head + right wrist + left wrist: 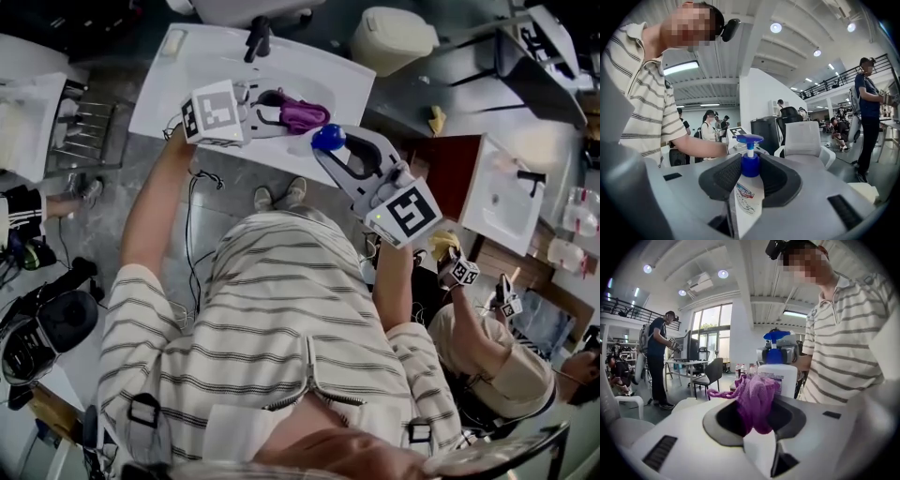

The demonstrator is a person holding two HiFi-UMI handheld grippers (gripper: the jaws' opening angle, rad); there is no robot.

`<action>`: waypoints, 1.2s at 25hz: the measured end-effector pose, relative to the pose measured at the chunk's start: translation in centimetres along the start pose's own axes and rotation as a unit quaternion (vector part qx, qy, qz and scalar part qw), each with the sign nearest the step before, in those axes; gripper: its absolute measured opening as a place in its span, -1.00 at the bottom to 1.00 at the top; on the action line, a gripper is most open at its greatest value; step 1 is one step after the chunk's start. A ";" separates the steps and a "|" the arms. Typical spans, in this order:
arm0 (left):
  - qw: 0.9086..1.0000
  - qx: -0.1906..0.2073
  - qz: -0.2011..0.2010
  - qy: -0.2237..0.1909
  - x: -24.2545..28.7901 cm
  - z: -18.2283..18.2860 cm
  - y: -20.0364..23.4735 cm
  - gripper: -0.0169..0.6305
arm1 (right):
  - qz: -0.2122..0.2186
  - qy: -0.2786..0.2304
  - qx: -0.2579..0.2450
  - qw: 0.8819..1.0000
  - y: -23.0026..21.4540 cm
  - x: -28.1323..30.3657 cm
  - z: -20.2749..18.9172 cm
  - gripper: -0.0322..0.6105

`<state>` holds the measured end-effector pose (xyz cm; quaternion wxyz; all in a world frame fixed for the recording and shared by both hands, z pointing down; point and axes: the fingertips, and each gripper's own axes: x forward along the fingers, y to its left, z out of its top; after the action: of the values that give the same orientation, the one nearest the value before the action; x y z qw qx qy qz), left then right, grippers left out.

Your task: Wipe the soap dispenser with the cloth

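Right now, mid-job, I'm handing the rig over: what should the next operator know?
Left gripper: shut on the purple cloth.
Right gripper: shut on the soap dispenser, upright, above the sink.
Cloth hangs close beside the dispenser; contact unclear.
Done: both things in hand.
Left: wipe the dispenser; how much is already wiped doesn't show.

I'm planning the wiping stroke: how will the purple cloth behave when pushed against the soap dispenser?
Probably floppy: the purple cloth bunches and droops in the left gripper, a tail trailing loose. Its knit looks light, likely not slippery.
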<state>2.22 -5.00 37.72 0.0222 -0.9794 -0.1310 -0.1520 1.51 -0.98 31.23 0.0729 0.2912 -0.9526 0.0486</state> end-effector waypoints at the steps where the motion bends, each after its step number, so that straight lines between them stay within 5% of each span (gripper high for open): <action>1: 1.000 -0.005 -0.007 0.000 0.2 -0.2 -0.1 -0.55 | 0.003 0.000 0.000 1.000 0.1 -0.1 0.0 -0.52; 17: 0.997 -0.066 -0.032 0.007 -0.2 -3.6 -1.8 -0.55 | 0.016 -0.022 0.029 0.999 0.6 -0.4 0.6 -0.52; 30: 0.995 -0.088 0.053 0.001 -2.3 -4.7 -2.5 -0.55 | -0.007 -0.006 0.031 0.999 0.4 0.4 0.0 -0.51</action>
<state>-1.90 -3.58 41.55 -0.0558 -0.9830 -0.0653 -0.1624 0.98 -0.83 31.27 0.0587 0.3006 -0.9489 0.0763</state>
